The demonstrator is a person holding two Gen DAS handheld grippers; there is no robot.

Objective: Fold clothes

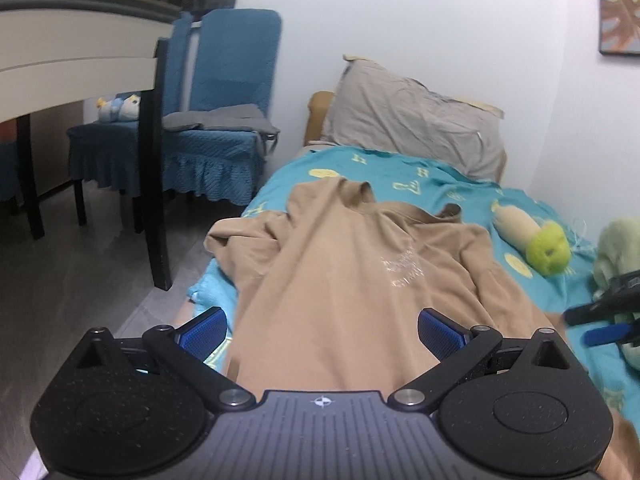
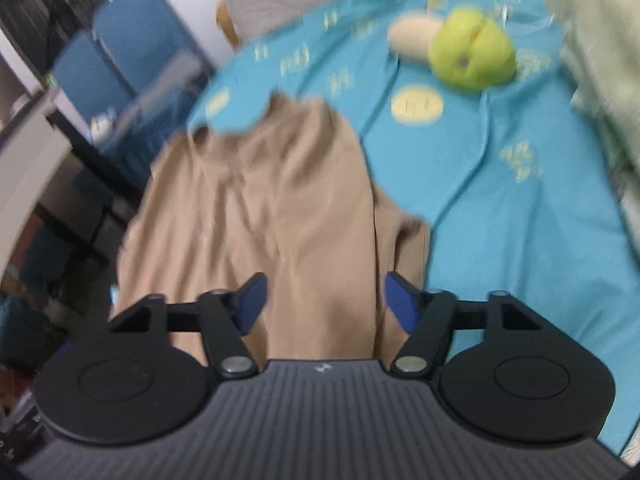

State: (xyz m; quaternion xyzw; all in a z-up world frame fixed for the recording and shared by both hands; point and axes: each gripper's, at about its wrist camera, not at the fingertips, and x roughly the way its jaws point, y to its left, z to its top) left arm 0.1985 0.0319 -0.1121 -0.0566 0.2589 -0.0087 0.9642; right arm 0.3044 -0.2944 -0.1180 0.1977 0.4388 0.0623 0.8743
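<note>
A tan shirt (image 1: 340, 272) with a faint white chest print lies rumpled along the left side of a bed under a turquoise sheet (image 1: 452, 184). My left gripper (image 1: 322, 330) hovers over the shirt's near end, open, with cloth showing in the wide gap but not pinched. In the blurred right wrist view the same tan shirt (image 2: 272, 208) lies ahead, and my right gripper (image 2: 326, 302) is open above its near edge, its blue pads apart. The right gripper (image 1: 608, 320) also shows at the far right of the left wrist view.
A grey pillow (image 1: 412, 120) leans at the head of the bed. A green and beige plush toy (image 1: 536, 240) and a pale green plush (image 1: 620, 248) lie on the right. Blue covered chairs (image 1: 216, 128) and a white table (image 1: 60, 64) with black legs stand left of the bed.
</note>
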